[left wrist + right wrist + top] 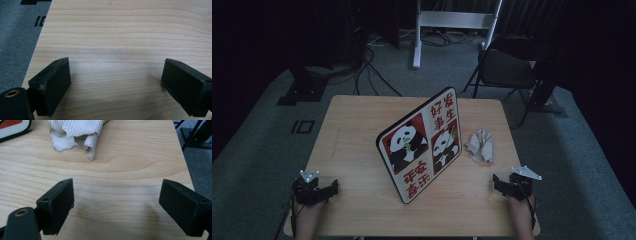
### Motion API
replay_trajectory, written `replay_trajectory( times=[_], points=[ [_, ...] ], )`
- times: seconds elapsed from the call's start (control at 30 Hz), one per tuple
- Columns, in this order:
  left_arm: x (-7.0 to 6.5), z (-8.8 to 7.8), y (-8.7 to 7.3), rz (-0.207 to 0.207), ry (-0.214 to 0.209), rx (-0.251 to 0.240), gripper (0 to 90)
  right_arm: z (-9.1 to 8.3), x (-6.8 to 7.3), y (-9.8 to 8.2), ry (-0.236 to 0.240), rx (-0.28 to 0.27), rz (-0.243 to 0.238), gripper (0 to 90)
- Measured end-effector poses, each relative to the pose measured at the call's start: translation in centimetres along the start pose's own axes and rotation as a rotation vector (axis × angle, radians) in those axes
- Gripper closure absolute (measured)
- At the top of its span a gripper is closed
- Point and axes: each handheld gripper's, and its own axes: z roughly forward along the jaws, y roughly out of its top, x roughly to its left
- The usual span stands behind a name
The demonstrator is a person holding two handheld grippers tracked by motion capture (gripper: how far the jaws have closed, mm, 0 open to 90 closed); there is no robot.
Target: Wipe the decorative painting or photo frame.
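A white board with two panda pictures and red Chinese characters stands tilted on edge across the middle of the wooden table. To its right lies a crumpled pale cloth, which the right gripper view catches at its top as the cloth. My left gripper rests at the table's front left, and its own view shows the left gripper open over bare wood. At the front right my right gripper sits, seen in its own view as the right gripper open, with the cloth well ahead of it.
A corner of the board shows at the top left of the right gripper view. Behind the table stand a dark folding chair and a white frame stand. Cables run over the grey carpet, which borders the table's left edge.
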Motion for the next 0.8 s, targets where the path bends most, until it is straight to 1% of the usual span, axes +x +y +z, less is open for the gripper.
replay_trajectory(
  times=[0.03, 0.1, 0.17, 0.2, 0.23, 0.3, 0.8],
  points=[
    [0.03, 0.02, -0.01, -0.011, 0.007, -0.002, 9.3, 0.03, 0.02, 0.01, -0.005, 0.004, 0.000, 12.6],
    [0.07, 0.02, -0.01, -0.019, 0.013, -0.001, 9.3, 0.10, 0.08, 0.02, -0.005, 0.013, -0.005, 12.6],
    [0.06, 0.02, 0.00, -0.020, 0.015, -0.001, 9.3, 0.21, 0.14, 0.05, 0.001, 0.031, -0.009, 12.8],
    [0.06, 0.02, 0.00, -0.020, 0.015, -0.001, 9.3, 0.21, 0.14, 0.05, 0.001, 0.031, -0.009, 12.8],
    [0.06, 0.02, 0.00, -0.021, 0.015, -0.002, 9.3, 0.39, 0.20, 0.09, 0.007, 0.054, -0.018, 13.1],
    [0.06, 0.03, 0.00, -0.021, 0.014, -0.002, 9.3, 0.56, 0.30, 0.13, 0.018, 0.075, -0.031, 12.9],
    [0.08, 0.02, -0.01, -0.020, 0.014, 0.000, 9.3, 0.59, 0.24, 0.14, 0.022, 0.078, -0.024, 12.8]
  ],
)
